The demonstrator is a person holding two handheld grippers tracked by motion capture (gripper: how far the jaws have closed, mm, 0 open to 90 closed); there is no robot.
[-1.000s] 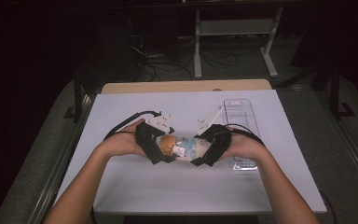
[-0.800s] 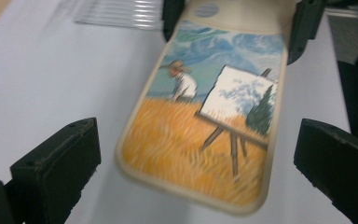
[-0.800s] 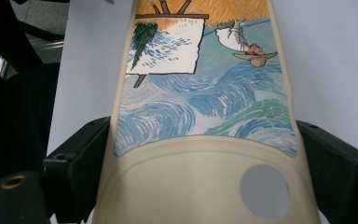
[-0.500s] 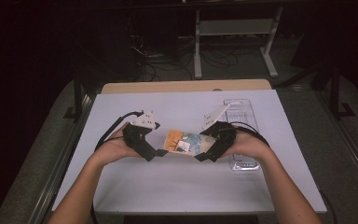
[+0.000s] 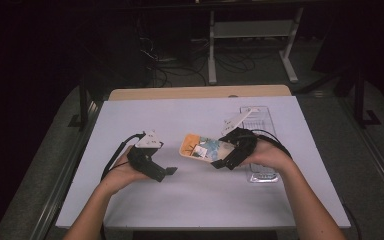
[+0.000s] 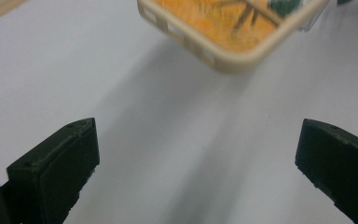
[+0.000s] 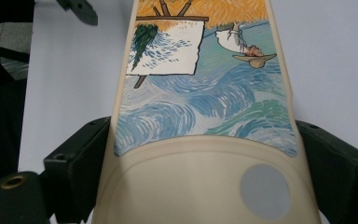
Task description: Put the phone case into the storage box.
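The right tongs are clamped on a cream-edged phone case, their two black jaws pressing its long sides near one end; in the right gripper view the case runs straight up between the jaws, its printed face turned to the camera, showing blue swirls, an orange field, an easel and a small figure in a hat, with a grey round spot on the plain cream end. In the high view the case is held tilted above the white surface, its free orange end pointing toward the left tongs. Those stand apart and hold nothing, near the case but not touching it; in the left gripper view the jaws sit wide at either side, with the case's orange corner above and ahead of them over the bare surface. A clear plastic tray lies on the surface behind and beneath the right hand.
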